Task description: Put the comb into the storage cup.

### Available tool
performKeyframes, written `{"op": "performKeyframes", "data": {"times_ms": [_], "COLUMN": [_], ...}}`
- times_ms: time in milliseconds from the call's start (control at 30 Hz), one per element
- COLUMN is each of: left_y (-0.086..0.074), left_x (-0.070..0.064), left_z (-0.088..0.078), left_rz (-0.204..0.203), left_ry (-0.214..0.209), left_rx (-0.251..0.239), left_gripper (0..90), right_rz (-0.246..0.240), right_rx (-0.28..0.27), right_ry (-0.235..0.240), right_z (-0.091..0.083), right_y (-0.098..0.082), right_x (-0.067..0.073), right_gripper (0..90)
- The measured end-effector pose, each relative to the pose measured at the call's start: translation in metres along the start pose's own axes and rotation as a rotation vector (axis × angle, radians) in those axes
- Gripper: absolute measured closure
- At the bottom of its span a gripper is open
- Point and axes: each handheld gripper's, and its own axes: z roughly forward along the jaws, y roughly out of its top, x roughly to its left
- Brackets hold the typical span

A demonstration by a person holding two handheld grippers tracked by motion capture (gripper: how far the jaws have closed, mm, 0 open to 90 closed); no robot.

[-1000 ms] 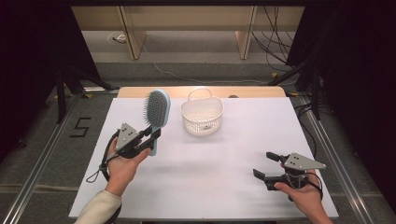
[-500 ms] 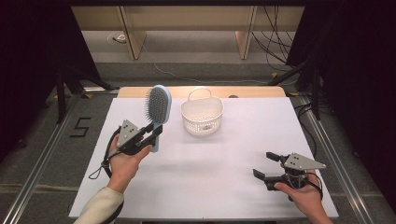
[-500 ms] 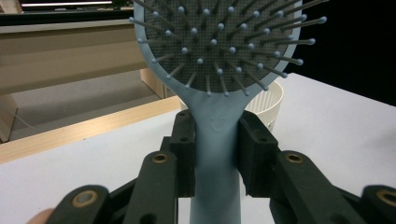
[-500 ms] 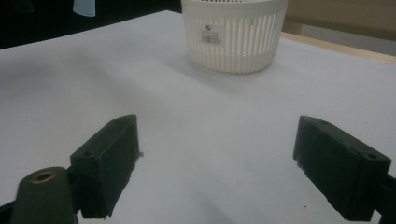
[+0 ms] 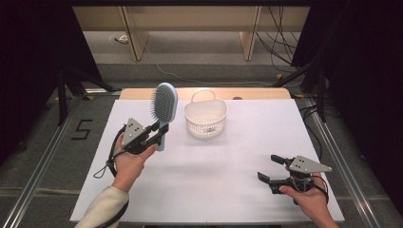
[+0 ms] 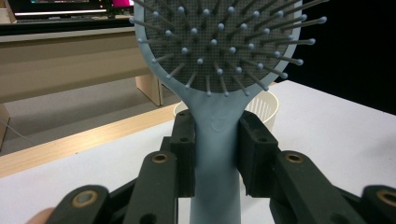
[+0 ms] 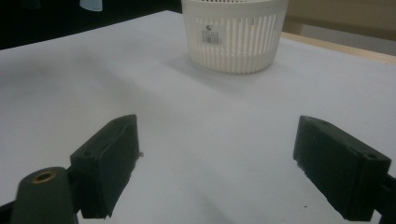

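Fingers, left gripper (image 5: pixel 159 134): we log them clamped on the blue hairbrush (image 5: pixel 164 111) handle, brush upright beside the white basket (image 5: pixel 206 118). Right gripper (image 5: pixel 273 169): spread wide, nothing held, over the table (image 5: pixel 223 166).

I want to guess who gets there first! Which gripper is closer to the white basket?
Left. The left gripper, clamped on the blue hairbrush, is just left of the white basket. The right gripper sits farther off, open, near the table's front-right corner.
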Motion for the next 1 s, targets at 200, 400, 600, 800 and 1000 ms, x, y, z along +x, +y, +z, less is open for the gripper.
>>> {"op": "performKeyframes", "data": {"times_ms": [200, 400, 600, 800, 1000], "left_y": [0.002, 0.004, 0.006, 0.008, 0.009], "left_x": [0.001, 0.001, 0.001, 0.001, -0.001], "left_z": [0.002, 0.005, 0.007, 0.012, 0.016], "left_rz": [-0.003, -0.001, -0.003, -0.002, 0.0], "left_ry": [-0.001, -0.003, -0.004, -0.007, -0.014], "left_rx": [-0.004, -0.008, -0.012, -0.017, -0.02], "left_gripper": [69.7, 69.7, 69.7, 69.7, 69.7], "right_rz": [-0.002, 0.0, 0.0, -0.001, -0.001], "right_rx": [0.001, 0.0, 0.0, 0.0, 0.001], "right_ry": [-0.001, 0.0, 0.0, 0.001, -0.001], "right_z": [0.0, 0.0, 0.0, 0.0, 0.0], "right_y": [0.0, 0.0, 0.0, 0.0, 0.0], "right_x": [0.0, 0.0, 0.0, 0.0, 0.0], "right_gripper": [15.4, 15.4, 15.4, 15.4, 15.4]}}
